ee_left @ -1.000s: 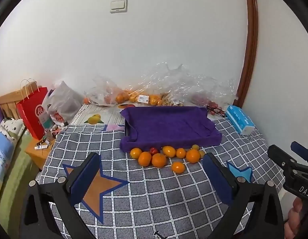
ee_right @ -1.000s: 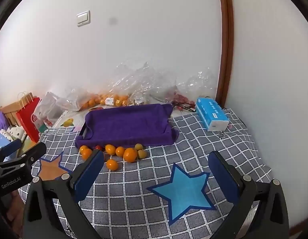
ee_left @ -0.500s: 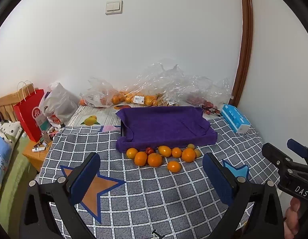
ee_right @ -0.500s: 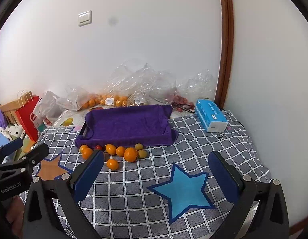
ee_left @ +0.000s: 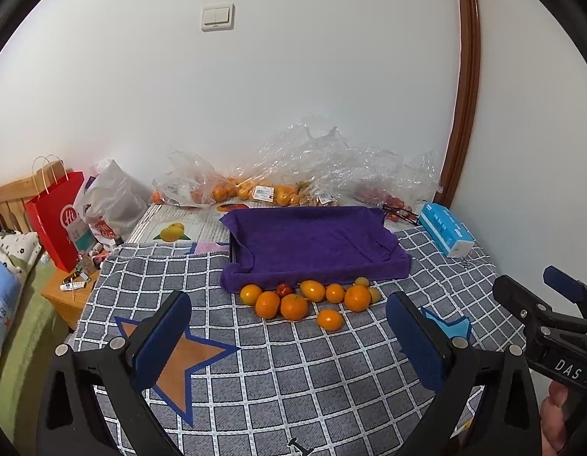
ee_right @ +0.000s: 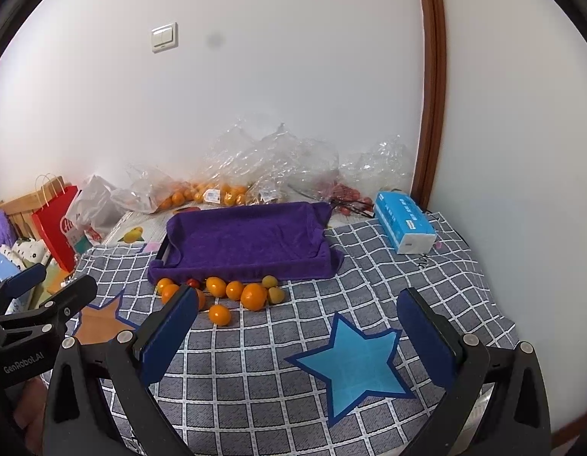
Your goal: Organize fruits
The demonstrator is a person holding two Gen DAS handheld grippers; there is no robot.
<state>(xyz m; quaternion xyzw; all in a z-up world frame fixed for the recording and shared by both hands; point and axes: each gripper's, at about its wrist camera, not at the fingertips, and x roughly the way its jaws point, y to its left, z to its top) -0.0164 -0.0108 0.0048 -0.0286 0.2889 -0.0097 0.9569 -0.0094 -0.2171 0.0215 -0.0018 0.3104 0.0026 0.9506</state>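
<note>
A tray lined with a purple towel sits at the back of a checked cloth. Several oranges, a small red fruit and two small green-yellow fruits lie in a row in front of it. One orange lies apart, nearer me. My left gripper is open and empty, above the cloth short of the fruit. My right gripper is open and empty, to the right of the fruit.
Clear plastic bags with more oranges lie against the wall. A blue tissue box is at the right. A red paper bag and a grey bag stand off the left edge. The wall corner is at the right.
Both grippers have tilted up slightly and shifted, so the tray and fruit sit a little lower and nearer in both views. Both stay open. No fruit has moved.
</note>
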